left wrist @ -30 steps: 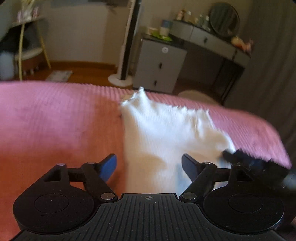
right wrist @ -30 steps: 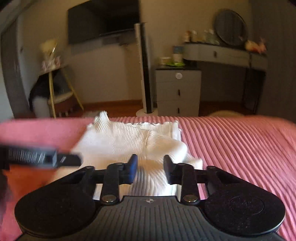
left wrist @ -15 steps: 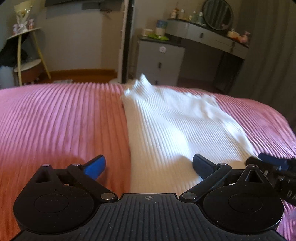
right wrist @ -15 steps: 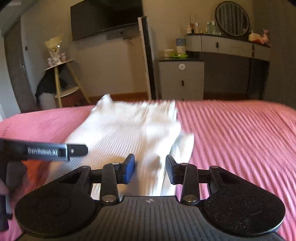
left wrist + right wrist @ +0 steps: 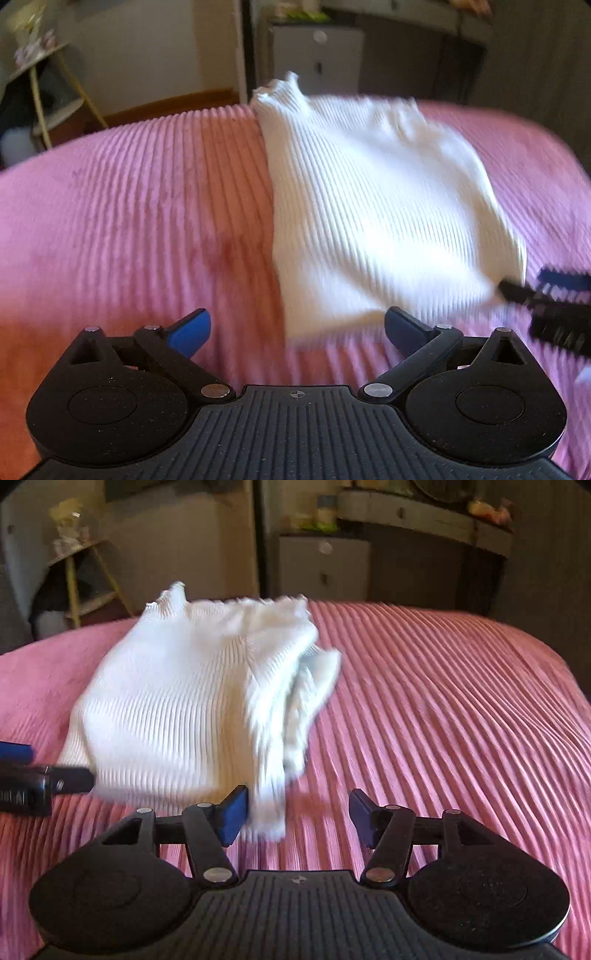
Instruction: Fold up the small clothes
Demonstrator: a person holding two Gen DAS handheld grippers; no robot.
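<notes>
A white ribbed garment (image 5: 369,206) lies folded on the pink bedspread (image 5: 147,206), its far corner sticking up. My left gripper (image 5: 297,326) is open wide just short of the garment's near edge, holding nothing. In the right wrist view the garment (image 5: 177,701) shows a loose folded flap on its right side. The jaws of my right gripper (image 5: 298,814) are opening; the garment's near corner hangs between them beside the left pad, not pinched. Each gripper shows in the other's view: the right gripper (image 5: 554,306) and the left gripper (image 5: 40,779).
The bedspread (image 5: 443,701) spreads bare to the right of the garment. Beyond the bed's far edge stand a grey drawer cabinet (image 5: 325,568), a vanity desk (image 5: 424,520), a tall tower fan (image 5: 247,48) and a yellow-legged stand (image 5: 74,576).
The right jaws, nearly shut on the cloth before, have spread apart and let go. The left jaws widened. Both grippers drew back toward the garment's near edge, and the garment settled flatter.
</notes>
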